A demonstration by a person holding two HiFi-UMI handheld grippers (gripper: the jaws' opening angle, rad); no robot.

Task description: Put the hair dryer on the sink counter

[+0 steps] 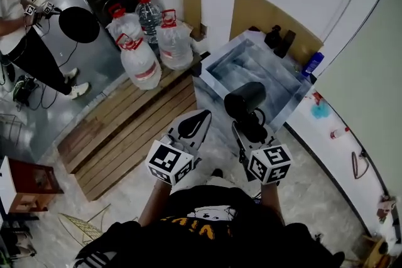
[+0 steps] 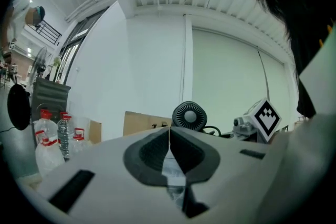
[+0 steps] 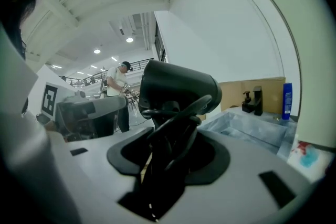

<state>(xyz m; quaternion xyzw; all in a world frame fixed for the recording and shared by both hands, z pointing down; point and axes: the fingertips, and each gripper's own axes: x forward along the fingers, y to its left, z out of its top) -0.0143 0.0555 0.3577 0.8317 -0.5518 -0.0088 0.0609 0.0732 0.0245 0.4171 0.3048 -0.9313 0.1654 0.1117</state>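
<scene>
Your right tongs (image 1: 250, 130) clamp the hair dryer (image 1: 245, 99) by its handle, at the near edge of the bench (image 1: 217, 61); left tongs (image 1: 195, 124) pressed together, empty.

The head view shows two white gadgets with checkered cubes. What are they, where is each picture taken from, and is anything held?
There is no robot: a person carries two hand-held tools, each with two jaws. The head view comes from a camera on the person's head, looking down; the other two cameras ride on the tools and look along their jaws. The right gripper is shut on a black hair dryer, held in the air before the sink. The left gripper has its jaws together, empty. A blue bottle stands by the sink; big water bottles stand on a wooden platform at the left.
</scene>
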